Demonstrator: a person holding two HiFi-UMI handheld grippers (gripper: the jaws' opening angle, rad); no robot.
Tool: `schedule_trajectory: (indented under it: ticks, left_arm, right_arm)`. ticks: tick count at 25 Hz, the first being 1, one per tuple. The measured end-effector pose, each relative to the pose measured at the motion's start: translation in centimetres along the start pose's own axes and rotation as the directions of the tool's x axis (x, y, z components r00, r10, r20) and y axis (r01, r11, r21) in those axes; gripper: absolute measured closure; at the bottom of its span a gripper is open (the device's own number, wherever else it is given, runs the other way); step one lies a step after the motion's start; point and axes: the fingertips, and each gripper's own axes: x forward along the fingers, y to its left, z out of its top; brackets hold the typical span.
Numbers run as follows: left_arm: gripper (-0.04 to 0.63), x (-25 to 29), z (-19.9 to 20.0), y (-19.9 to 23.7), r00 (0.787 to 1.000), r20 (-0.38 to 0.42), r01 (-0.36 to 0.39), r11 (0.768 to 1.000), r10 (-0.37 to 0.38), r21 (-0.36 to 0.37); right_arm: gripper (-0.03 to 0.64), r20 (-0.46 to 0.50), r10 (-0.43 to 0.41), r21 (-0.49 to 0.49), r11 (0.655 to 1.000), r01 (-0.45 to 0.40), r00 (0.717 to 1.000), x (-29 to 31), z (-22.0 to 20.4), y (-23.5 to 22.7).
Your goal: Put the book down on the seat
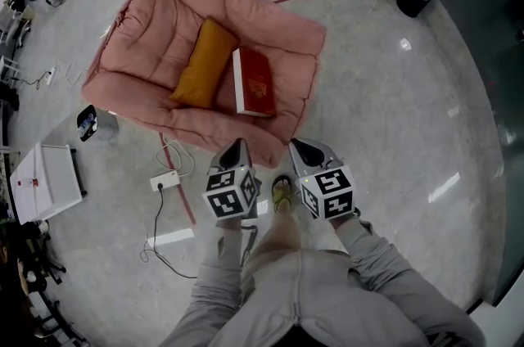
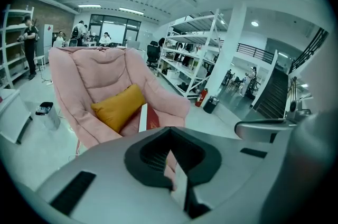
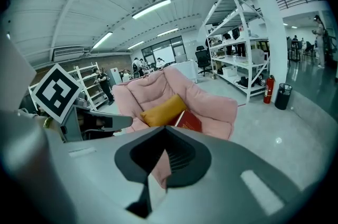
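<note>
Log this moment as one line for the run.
book: on armchair seat, beside yellow cushion | left gripper: shut, empty | right gripper: shut, empty | both: short of armchair

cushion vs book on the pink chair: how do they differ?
Colour: the cushion is mustard yellow, the book red with a white page edge. Build: cushion plump and soft, book flat and hard-edged. Size: cushion looks longer than the book. Both rest side by side on the pink seat.

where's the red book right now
In the head view the red book sits on the seat of the pink armchair, just right of the mustard cushion.
</note>
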Motion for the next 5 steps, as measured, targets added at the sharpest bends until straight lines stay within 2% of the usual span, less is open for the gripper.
schedule_trajectory:
  ticks: [5]
  left_arm:
    - [0.589,-0.06,0.31,0.28,1.000,0.003,-0.001,1.000,0.001,-0.004]
  right_arm:
    - [0.618,0.009,0.003,-0.004,1.000,-0.003,1.000,0.08,0.45,0.27]
